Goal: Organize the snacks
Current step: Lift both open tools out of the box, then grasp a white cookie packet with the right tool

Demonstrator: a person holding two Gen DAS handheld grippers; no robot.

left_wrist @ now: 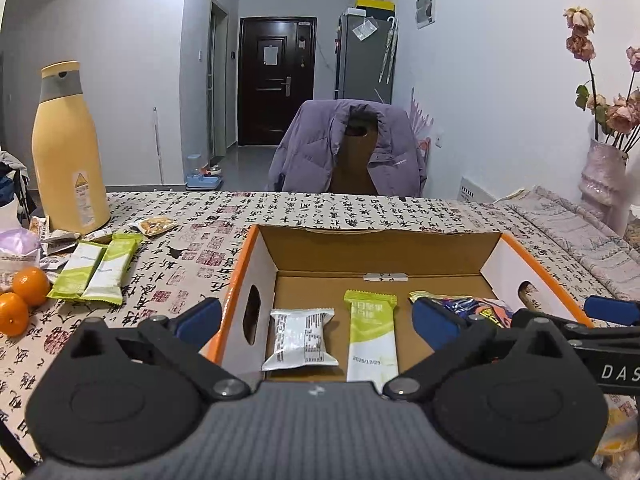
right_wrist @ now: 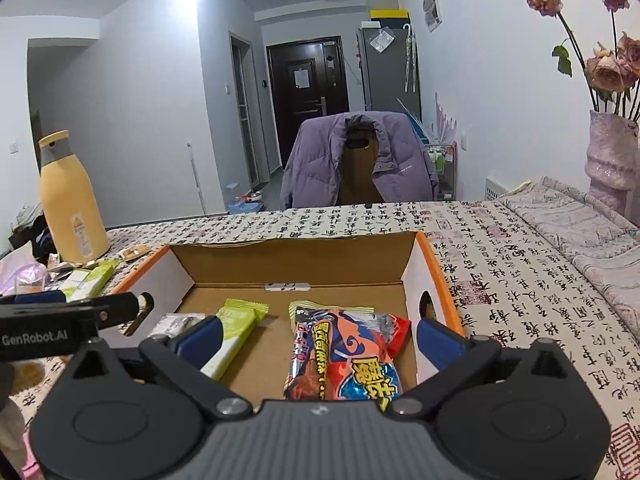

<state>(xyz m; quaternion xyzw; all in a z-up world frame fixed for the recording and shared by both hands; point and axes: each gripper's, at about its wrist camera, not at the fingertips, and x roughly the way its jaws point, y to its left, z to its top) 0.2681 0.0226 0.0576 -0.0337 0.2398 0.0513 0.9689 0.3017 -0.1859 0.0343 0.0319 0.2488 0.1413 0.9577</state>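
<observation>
Calligraphy-print tablecloth (left_wrist: 192, 248) under the box (left_wrist: 240, 276); both tongs, left gripper (left_wrist: 316, 318) and right gripper (right_wrist: 320, 336), gape empty, and lowering further could crush the colourful bag (right_wrist: 344, 356) between the right's blades

**Black linkage, blue pads**

Left gripper (left_wrist: 316, 316) and right gripper (right_wrist: 320, 334): ribbed grey housings, black round-hubbed link arms, silver pivot screws, blue finger pads (left_wrist: 200, 314). White lettering "DAS" and "GenRobot.AI" on black side bars beside the housings.
</observation>
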